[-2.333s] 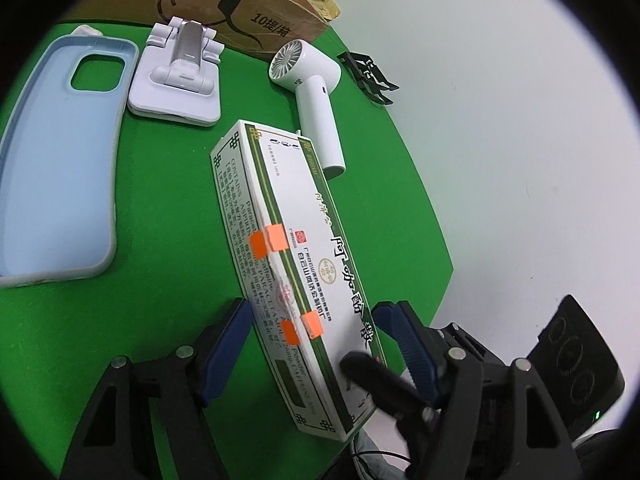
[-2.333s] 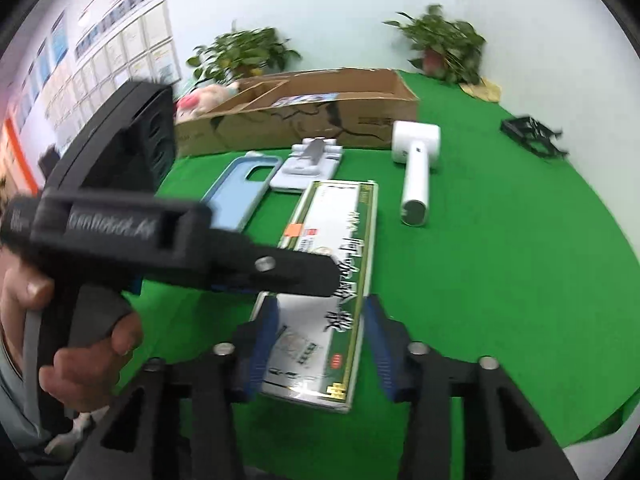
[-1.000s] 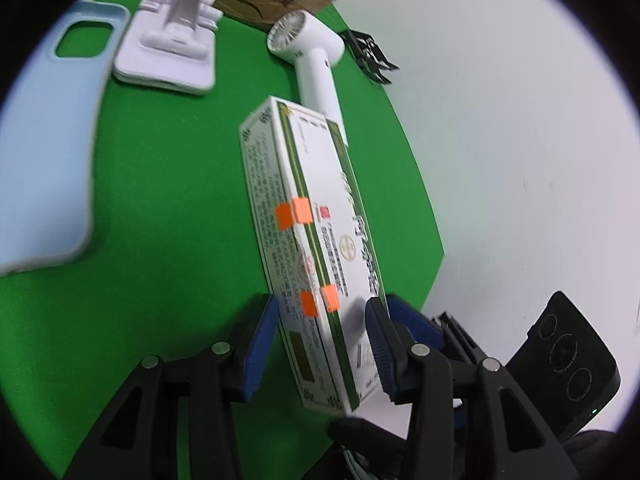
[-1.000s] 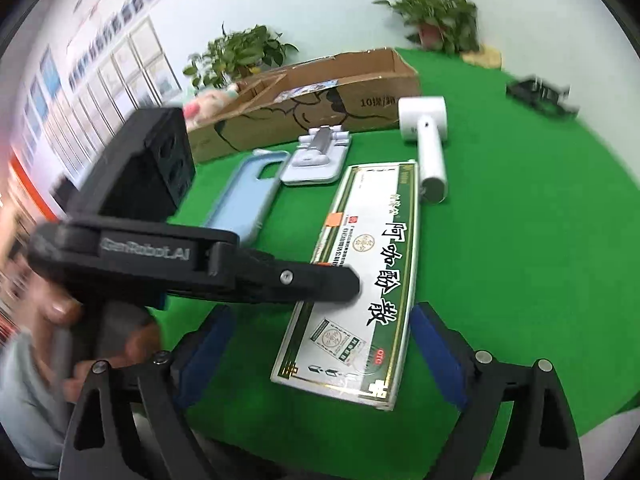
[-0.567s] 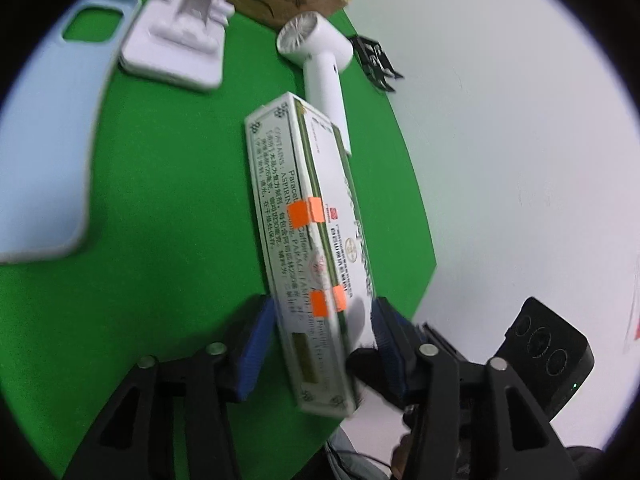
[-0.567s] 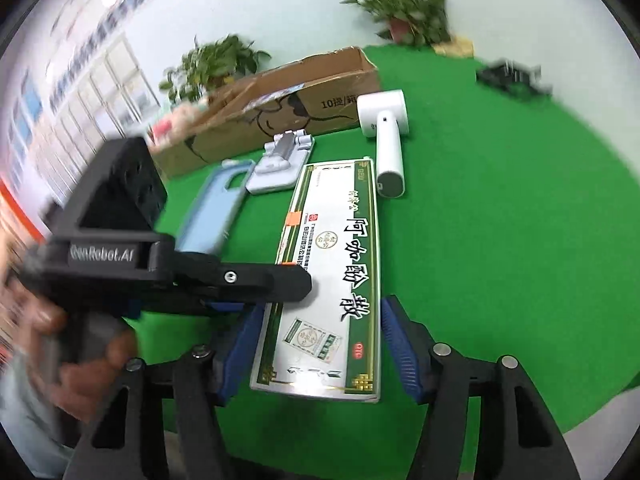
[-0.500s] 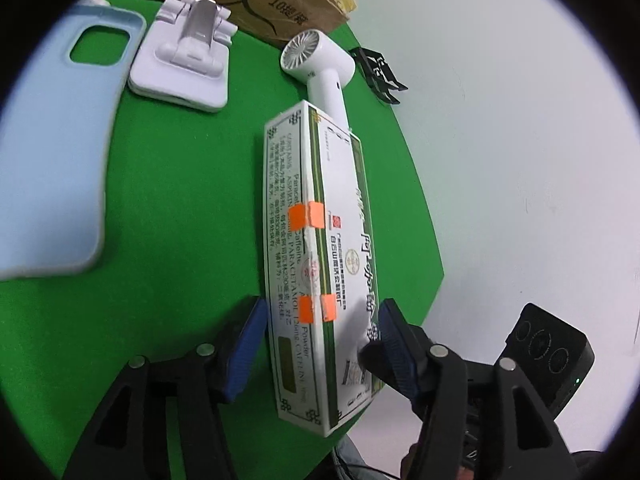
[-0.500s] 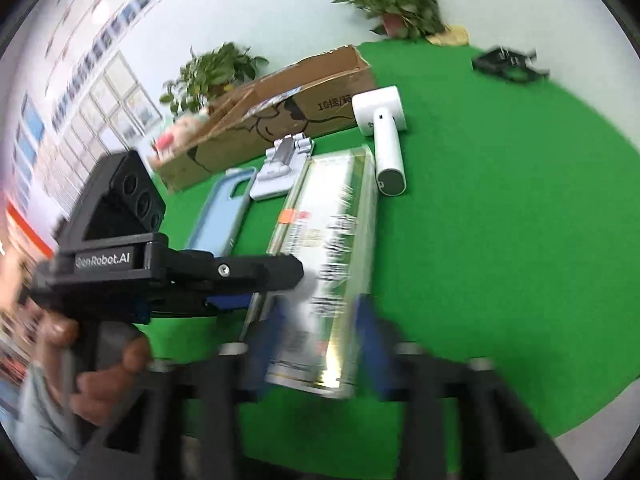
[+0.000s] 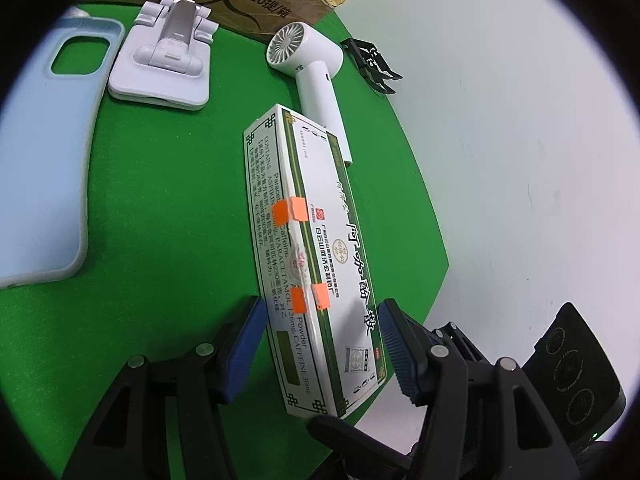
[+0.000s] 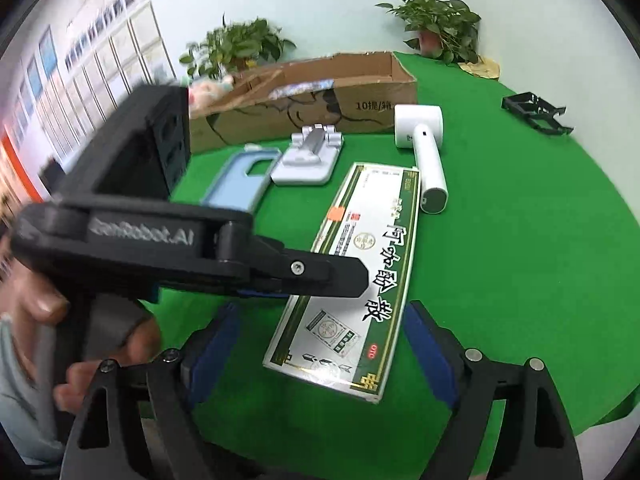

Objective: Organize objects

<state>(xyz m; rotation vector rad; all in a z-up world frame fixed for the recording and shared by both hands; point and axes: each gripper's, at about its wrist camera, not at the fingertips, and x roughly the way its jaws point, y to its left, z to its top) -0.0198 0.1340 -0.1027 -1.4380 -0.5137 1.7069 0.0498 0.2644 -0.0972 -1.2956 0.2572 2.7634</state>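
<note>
A long white and green medicine box (image 9: pixel 320 248) with orange stickers lies flat on the green table (image 9: pixel 168 208). Its near end sits between the blue pads of my left gripper (image 9: pixel 320 340), which do not press on it: a gap shows at the left pad. From the other side, my right gripper (image 10: pixel 320 344) straddles the same end of the box (image 10: pixel 360 264). Its jaws are opening and stand well clear of both box edges. A hand (image 10: pixel 100 332) holds the left tool, whose black finger crosses in front of the box.
Beyond the box lie a white handheld fan (image 9: pixel 316 64), a white phone stand (image 9: pixel 164 68) and a light-blue phone case (image 9: pixel 44 168). An open cardboard carton (image 10: pixel 312 100) stands at the back, with a black bracket (image 10: pixel 532 114) at the right. The table edge runs close to the box's right side.
The left gripper, which held the box tipped on its edge, has widened and the box now lies flat. The right gripper closed around the box's end and has spread again.
</note>
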